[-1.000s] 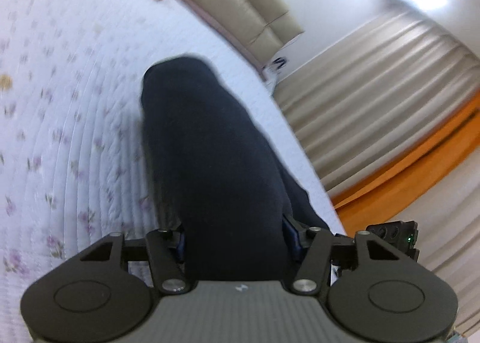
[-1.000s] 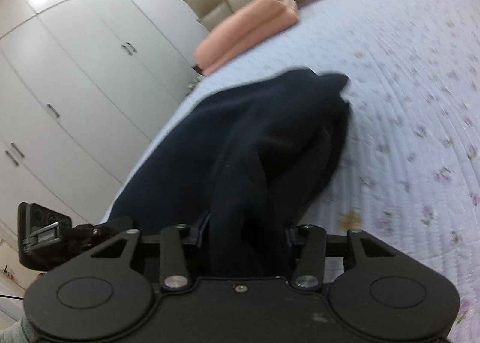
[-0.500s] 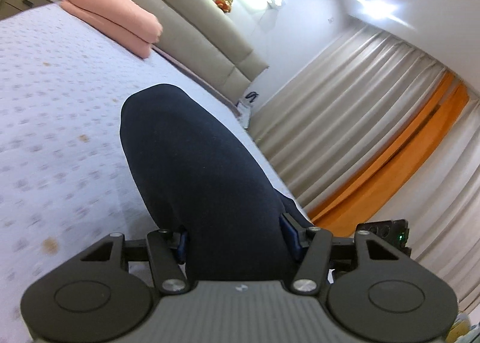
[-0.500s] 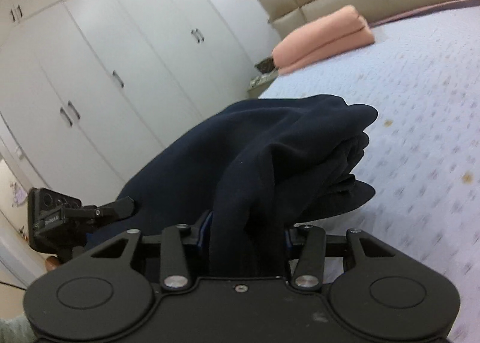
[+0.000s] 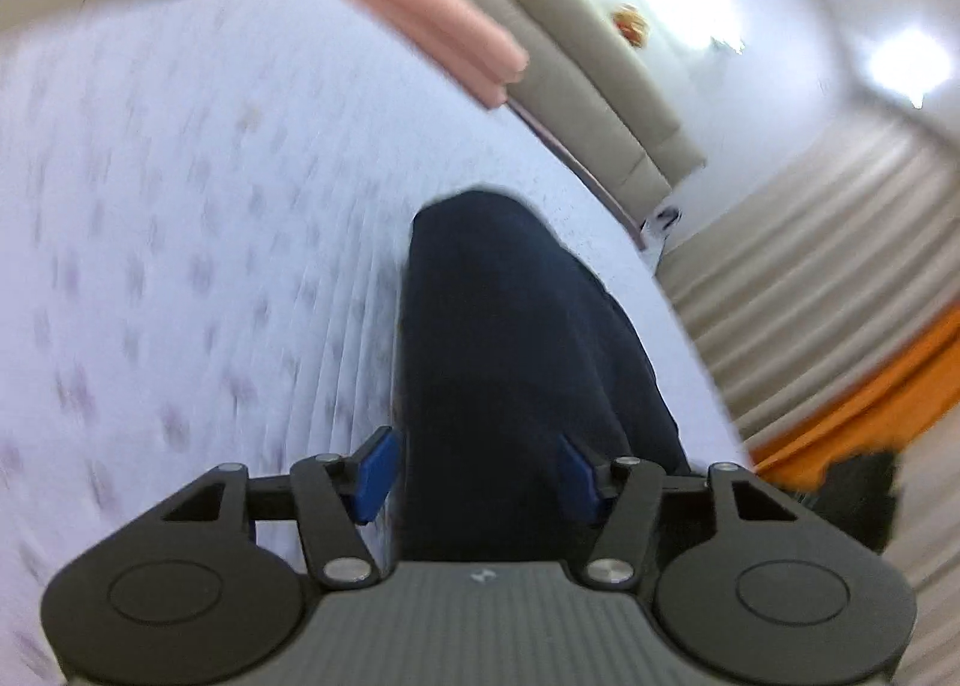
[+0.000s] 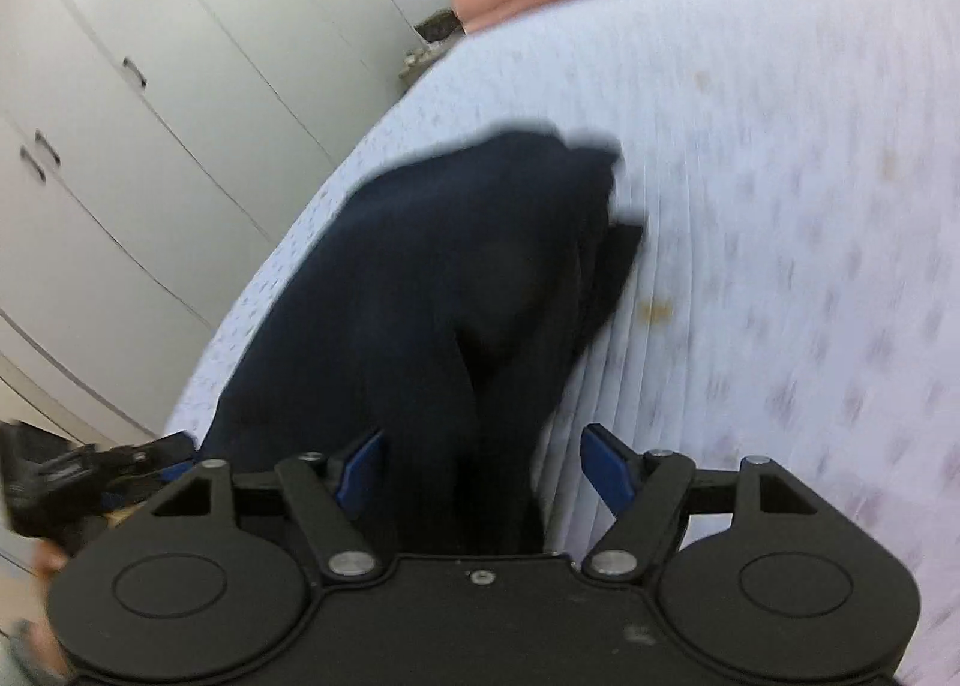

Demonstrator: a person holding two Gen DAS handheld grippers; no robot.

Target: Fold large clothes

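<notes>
A dark navy garment (image 5: 516,338) lies bunched on the bed and runs back between the blue pads of my left gripper (image 5: 477,473). The left jaws have spread; a gap shows beside the left pad (image 5: 375,473). In the right wrist view the same garment (image 6: 456,290) lies folded in a heap on the bedspread and passes between the pads of my right gripper (image 6: 480,467). The right jaws are wide apart, with the right pad (image 6: 606,467) clear of the cloth. Both views are motion-blurred.
The bed has a white quilted bedspread (image 5: 180,206) with small purple flowers. A folded pink blanket (image 5: 444,38) lies by the beige headboard (image 5: 588,104). Curtains (image 5: 828,290) hang on one side, white wardrobes (image 6: 150,104) on the other. The other gripper (image 6: 78,470) shows at lower left.
Both grippers have opened: the pads stood tight against the garment before and now stand apart. Both cameras have tilted down toward the bed, and the garment has dropped lower onto it.
</notes>
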